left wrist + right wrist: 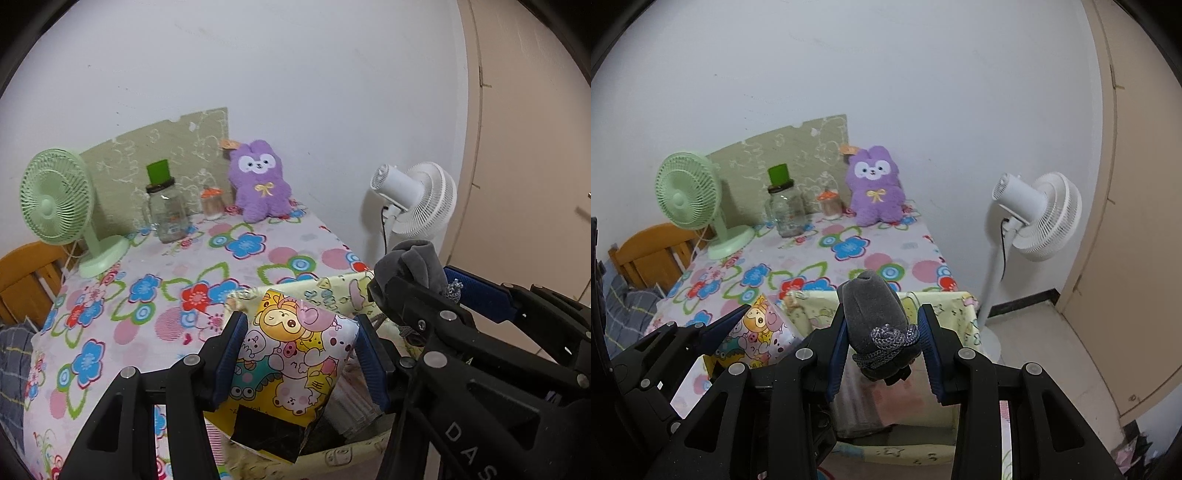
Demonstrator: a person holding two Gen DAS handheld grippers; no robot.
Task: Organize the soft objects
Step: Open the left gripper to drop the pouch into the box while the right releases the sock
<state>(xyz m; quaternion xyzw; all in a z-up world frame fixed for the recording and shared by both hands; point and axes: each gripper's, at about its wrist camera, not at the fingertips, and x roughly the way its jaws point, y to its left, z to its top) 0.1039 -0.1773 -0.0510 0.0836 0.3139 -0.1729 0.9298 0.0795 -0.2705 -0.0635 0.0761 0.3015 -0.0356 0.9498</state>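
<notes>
The left gripper (297, 354) is clamped on a cartoon-print packet (295, 350), its 2 blue pads pressed to the packet's sides; the packet hangs over the open top of a pale yellow fabric basket (332, 291) at the near edge of the table (177, 266). Just to its right, the right gripper (884, 341) is closed on a grey plush pouch (873, 310) with a grey cord knotted around it; the pouch is held above the same basket. Farther back on the flowered tablecloth, a purple plush bunny (258, 181) sits upright against the wall; beside it stand a small orange-lidded jar (212, 205), a glass jar (168, 212) and a green desk fan (59, 199); a white standing fan (1039, 218) is on the floor to the right.
</notes>
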